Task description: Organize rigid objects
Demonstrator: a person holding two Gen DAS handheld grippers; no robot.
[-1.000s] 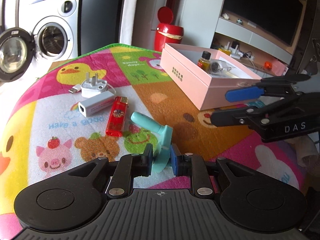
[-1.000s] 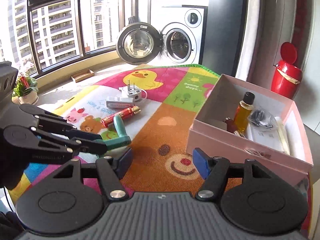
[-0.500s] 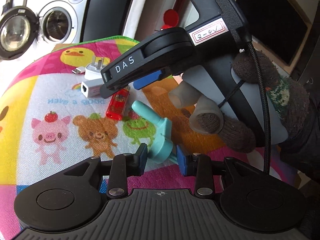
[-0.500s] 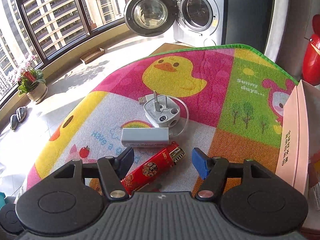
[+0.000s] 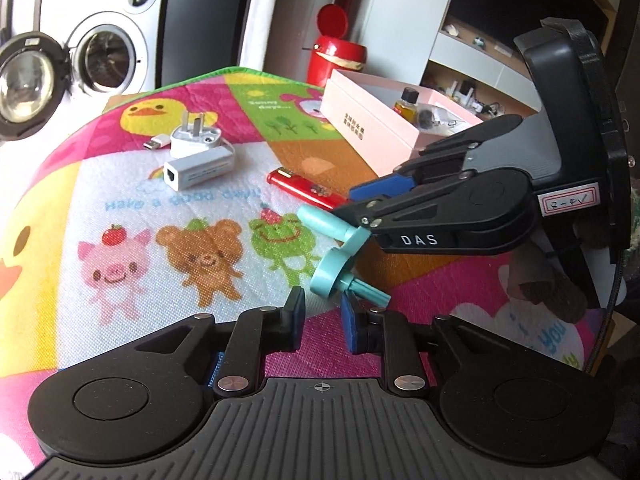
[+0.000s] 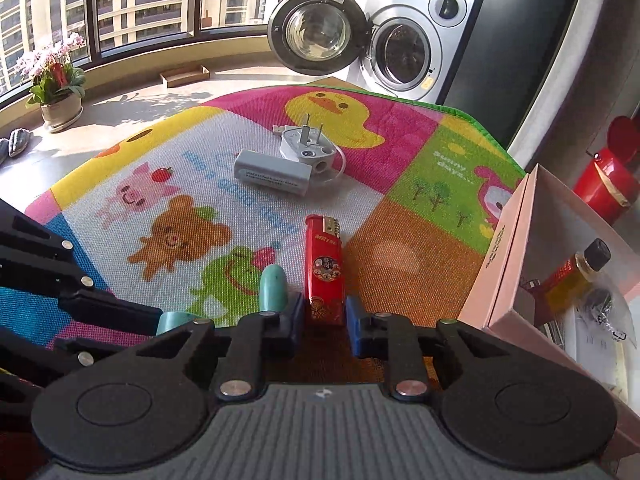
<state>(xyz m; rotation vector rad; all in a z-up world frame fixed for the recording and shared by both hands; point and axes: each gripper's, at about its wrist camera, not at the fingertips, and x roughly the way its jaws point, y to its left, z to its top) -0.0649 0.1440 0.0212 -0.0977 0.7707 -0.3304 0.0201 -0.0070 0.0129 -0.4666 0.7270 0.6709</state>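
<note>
Glossy red plastic lighter (image 6: 323,270) lies on a woven cloth mat (image 6: 400,264) beside a matt cardboard box (image 6: 504,264).

Red lighter (image 6: 323,270) lay flat at frame centre, near end between blue fingers (image 6: 357,330). Teal handle (image 5: 335,249) lay beside it. White adapter (image 6: 272,174) and plug (image 6: 308,151) touching, upper centre. Pink box (image 6: 508,256) open, right.

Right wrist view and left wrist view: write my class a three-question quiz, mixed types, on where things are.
1. True or false: the red lighter sits between the right gripper's jaws.
2. Which is inside the pink box? A amber bottle, B white plug, C teal peg.
3. What stands open beyond the mat?
Key: 1 true, the jaws have just been closing on it; 2 A; 3 the washing machine's door.
</note>
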